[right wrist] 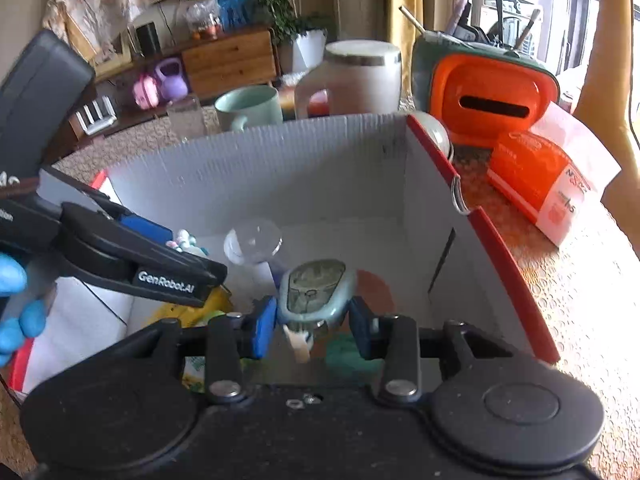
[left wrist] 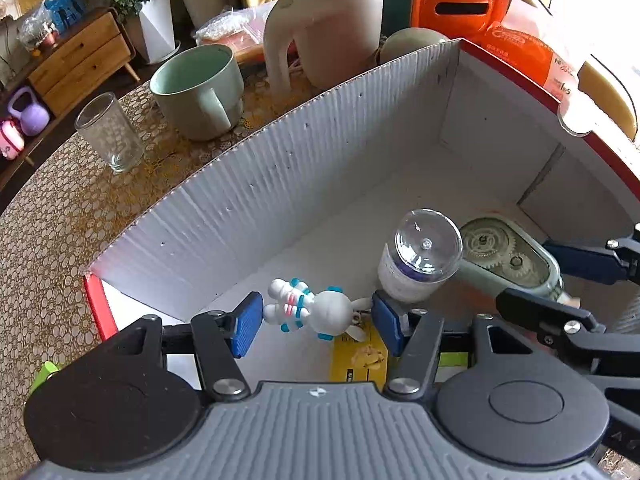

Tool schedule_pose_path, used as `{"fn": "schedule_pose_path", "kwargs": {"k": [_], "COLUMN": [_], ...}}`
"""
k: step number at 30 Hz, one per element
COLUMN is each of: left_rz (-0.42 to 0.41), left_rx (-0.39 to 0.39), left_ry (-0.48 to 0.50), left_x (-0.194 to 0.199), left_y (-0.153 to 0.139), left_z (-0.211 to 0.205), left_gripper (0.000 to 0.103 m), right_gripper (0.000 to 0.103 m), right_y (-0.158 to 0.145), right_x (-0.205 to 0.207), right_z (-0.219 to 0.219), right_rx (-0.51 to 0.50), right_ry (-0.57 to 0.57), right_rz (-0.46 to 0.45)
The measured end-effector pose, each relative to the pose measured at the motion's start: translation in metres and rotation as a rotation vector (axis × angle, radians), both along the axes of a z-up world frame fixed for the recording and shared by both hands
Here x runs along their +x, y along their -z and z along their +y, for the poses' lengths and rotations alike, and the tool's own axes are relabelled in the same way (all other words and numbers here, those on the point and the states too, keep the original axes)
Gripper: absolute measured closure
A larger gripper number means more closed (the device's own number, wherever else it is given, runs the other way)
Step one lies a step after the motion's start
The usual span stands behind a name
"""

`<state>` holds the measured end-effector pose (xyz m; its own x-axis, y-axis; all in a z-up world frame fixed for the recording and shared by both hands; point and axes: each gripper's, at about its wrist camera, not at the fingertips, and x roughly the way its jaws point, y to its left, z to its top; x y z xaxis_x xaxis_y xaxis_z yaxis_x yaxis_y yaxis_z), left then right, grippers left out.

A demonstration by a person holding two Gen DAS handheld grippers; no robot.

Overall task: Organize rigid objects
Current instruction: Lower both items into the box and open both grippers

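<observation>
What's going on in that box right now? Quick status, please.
Left hand-held gripper clamps bunny astronaut figure. Right hand-held gripper clamps green gear gadget. Both over white box. Capped bottle between them.

white corrugated box (left wrist: 320, 152), red edges

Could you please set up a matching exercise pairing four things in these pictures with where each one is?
Things:
1. astronaut rabbit figure
2. gear-window device
3. clear drinking glass
4. orange packet

Places:
A. on the table outside the box, beside the green mug
B. between the right gripper's pads
C. on the table past the box's red edge
D. between the left gripper's pads

Pairs: 1-D, 2-B, 3-A, 4-C
</observation>
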<state>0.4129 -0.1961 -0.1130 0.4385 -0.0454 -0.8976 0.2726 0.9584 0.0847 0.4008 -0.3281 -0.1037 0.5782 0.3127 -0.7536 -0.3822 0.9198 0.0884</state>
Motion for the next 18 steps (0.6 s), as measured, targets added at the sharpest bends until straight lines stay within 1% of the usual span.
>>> {"fn": "schedule_pose_path", "kwargs": {"k": [6,8,11,12,13,14,18], "left_rz": [0.008,-0.001,-0.018,-0.026,-0.035,-0.047,-0.082], "left_rx": [-0.015,-0.031,-0.054,-0.062,-0.069,-0.076,-0.105], "left_ry": [-0.016,-0.01,-0.007,-0.007,-0.006,-0.006,-0.009], "left_x": [-0.007,-0.009,-0.018,-0.021,-0.024,-0.028,-0.043], "left_y": [-0.004,-0.006,-0.013,-0.016,-0.02,-0.023,-0.038], "left_z": [0.003,0.006,0.007,0.007,0.008,0.009,0.017], "left_gripper": [0.043,0.043,0.043,0.042,0.037,0.035,0.035], "right_gripper": [0.062,0.057,0.055,0.054,0.053,0.053,0.052], "right_y": [0.0,-0.002,-0.008,-0.011,-0.014,-0.017,-0.028], "right_x": [-0.004,-0.008,-0.013,-0.015,-0.017,-0.02,-0.032], "right_z": [0.001,0.0,-0.002,-0.002,-0.002,-0.002,-0.002], "right_rx": [-0.007,-0.007,0.011,0.015,0.019,0.023,0.035], "right_ry": [0.005,0.006,0.012,0.013,0.013,0.014,0.01], "right_rz": [0.023,0.017,0.012,0.008,0.004,0.001,-0.017]}}
